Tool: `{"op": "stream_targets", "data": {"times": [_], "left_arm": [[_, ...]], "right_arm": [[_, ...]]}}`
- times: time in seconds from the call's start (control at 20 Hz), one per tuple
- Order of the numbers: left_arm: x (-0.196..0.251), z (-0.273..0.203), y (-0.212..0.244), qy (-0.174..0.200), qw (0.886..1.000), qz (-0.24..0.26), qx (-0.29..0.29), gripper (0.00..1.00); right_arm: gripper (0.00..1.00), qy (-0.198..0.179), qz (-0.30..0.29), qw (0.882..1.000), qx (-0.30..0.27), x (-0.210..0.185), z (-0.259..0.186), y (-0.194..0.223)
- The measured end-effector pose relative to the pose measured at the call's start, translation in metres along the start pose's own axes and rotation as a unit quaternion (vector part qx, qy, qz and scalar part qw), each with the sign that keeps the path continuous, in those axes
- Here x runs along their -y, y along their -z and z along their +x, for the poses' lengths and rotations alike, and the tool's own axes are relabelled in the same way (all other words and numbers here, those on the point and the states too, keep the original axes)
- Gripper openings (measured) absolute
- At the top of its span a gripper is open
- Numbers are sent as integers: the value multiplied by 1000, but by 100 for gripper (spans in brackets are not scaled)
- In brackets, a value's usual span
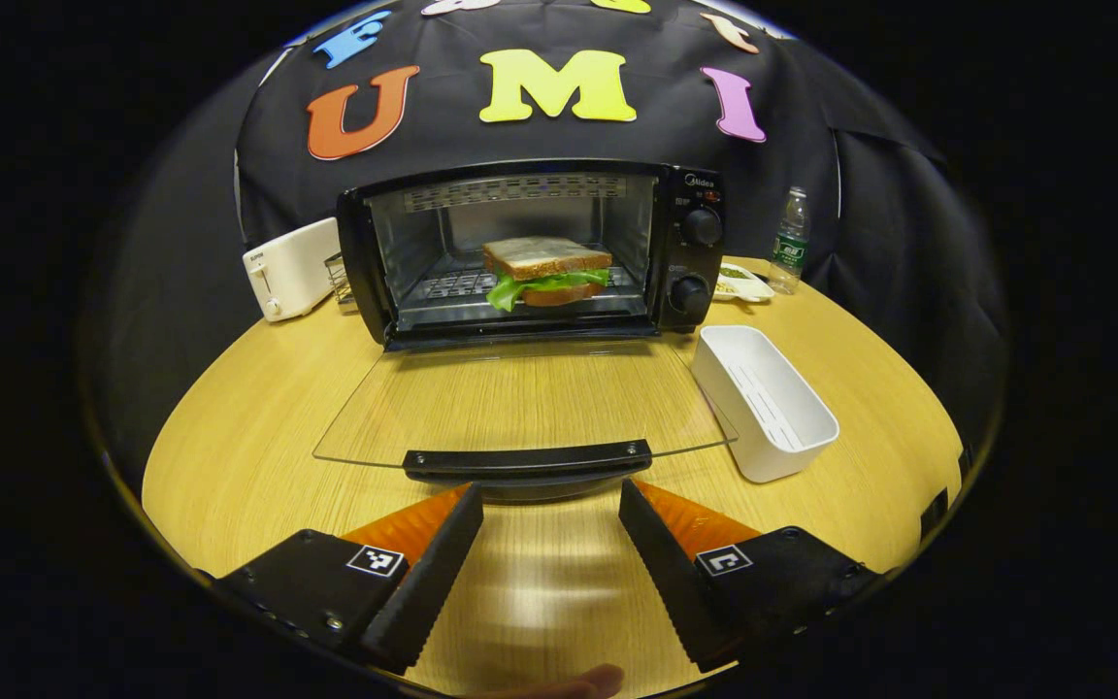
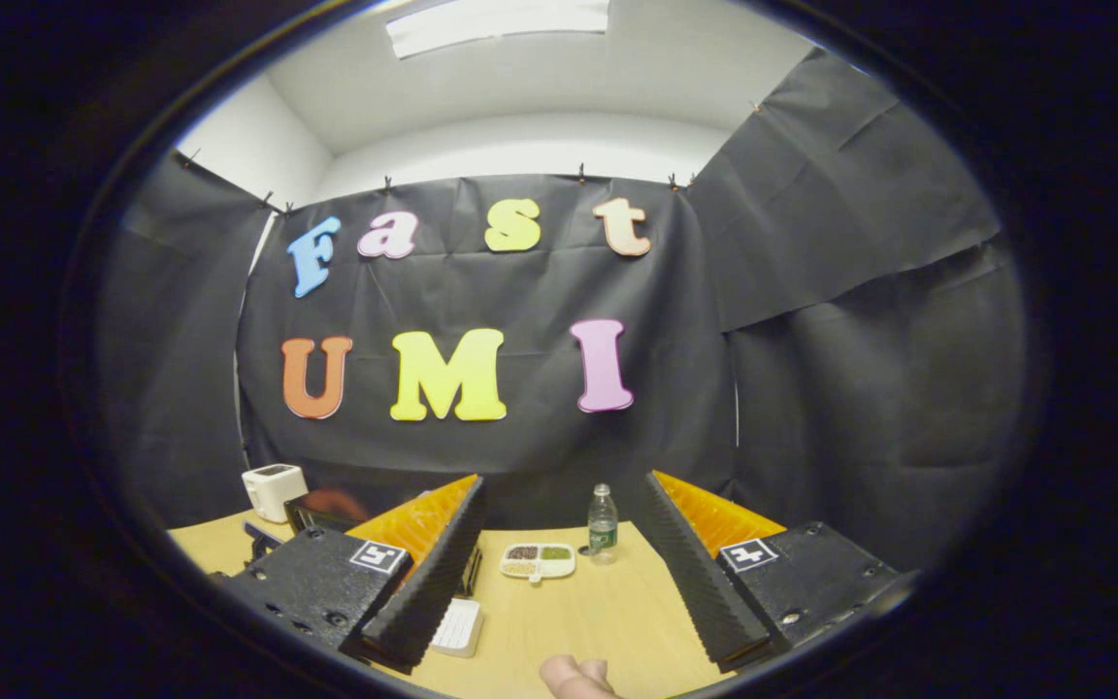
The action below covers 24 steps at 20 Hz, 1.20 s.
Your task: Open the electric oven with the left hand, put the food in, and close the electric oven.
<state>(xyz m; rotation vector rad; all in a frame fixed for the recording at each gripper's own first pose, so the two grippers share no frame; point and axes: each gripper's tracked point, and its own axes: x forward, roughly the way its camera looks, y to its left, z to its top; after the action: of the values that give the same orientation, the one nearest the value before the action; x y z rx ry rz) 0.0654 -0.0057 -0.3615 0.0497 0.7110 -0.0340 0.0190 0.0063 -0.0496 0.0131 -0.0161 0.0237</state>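
Glass is what we notice first: the oven door point(image 1: 520, 403) lies fully dropped, flat and level over the wooden tabletop point(image 1: 258, 427), with its dark handle point(image 1: 527, 458) at the near edge. Behind it the electric oven point(image 1: 532, 248) stands open, and the food, a sandwich point(image 1: 546, 272) with lettuce showing between the slices, already sits on the rack inside the cavity, a little right of centre.

We read two of the three steps as done: the oven is open and the food is in. What remains is closing the door.

In the left gripper view our left tool point(image 1: 551, 500) is just short of the handle, its fingers spread apart with nothing between them, their tips on either side of the handle's middle but not touching it as far as we can tell. We judge it well placed to catch the handle and swing the door up.

In the right gripper view our right tool point(image 2: 559, 490) is raised and tilted up towards the booth's wall, fingers wide apart and empty. Beyond its tips stand a water bottle point(image 2: 602, 524) and a small divided dish point(image 2: 538, 560) on the far tabletop.

An empty white tray point(image 1: 763, 400) sits just right of the open door, a white toaster point(image 1: 292, 269) to the oven's left; neither looks to be in the door's path.
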Motion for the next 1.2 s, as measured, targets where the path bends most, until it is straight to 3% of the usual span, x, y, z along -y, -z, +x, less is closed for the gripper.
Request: {"op": "stream_targets", "data": {"times": [0.65, 1.2], "left_arm": [[-3, 10, -7, -11, 1000, -9, -12, 93], [-5, -3, -35, -24, 1000, 2, 20, 94]], "right_arm": [[100, -2, 22, 1000, -19, 20, 13, 15], [99, 2, 36, 999, -27, 29, 17, 23]]}}
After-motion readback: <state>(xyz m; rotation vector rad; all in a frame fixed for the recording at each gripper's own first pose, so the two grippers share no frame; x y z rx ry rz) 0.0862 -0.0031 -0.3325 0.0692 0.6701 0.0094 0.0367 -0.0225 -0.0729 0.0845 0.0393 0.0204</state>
